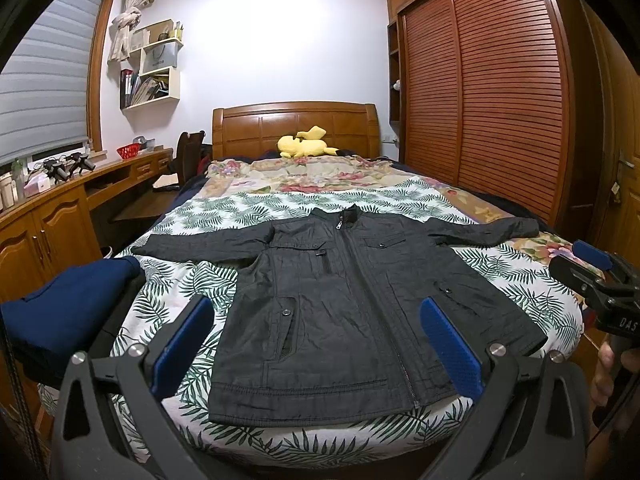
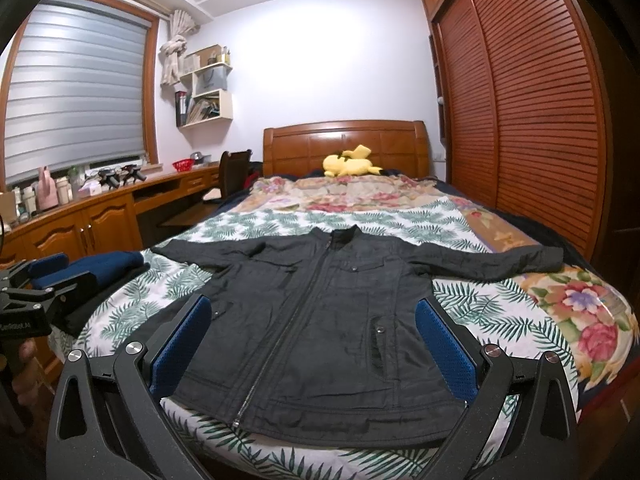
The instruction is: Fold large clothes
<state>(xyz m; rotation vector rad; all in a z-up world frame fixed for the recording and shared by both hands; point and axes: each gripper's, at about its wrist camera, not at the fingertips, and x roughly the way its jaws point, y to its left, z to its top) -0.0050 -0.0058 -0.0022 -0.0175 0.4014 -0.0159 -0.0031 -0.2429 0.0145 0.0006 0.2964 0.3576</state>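
Jacket (image 1: 340, 312), dark and zipped shut, is lying flat and face up on the leaf-print bedspread (image 1: 192, 284), hem toward me, collar at twelve o'clock, sleeves spread toward nine and three. From the left wrist view, I am holding my left gripper (image 1: 316, 350) above the hem with its blue pads wide apart and nothing between them. At nine o'clock a folded navy garment (image 1: 68, 312) is sitting near the bed's edge, just beyond the jacket's sleeve cuff. At three o'clock my right gripper (image 1: 600, 276) is showing, a hand (image 1: 608, 372) wrapping its handle.

From the right wrist view, the jacket (image 2: 320, 320) is filling the middle, its zip running toward twelve o'clock. My right gripper (image 2: 314, 344) is hovering over the hem, fingers spread wide and empty. At nine o'clock my left gripper (image 2: 36, 280) is showing beside the navy garment (image 2: 116, 266).

I am judging the cloth soft but thick, probably lined, so heavier than a shirt and likely to sag and slide. Pinching a sleeve cuff or shoulder seam looks the best hold, taking both layers in one bite.
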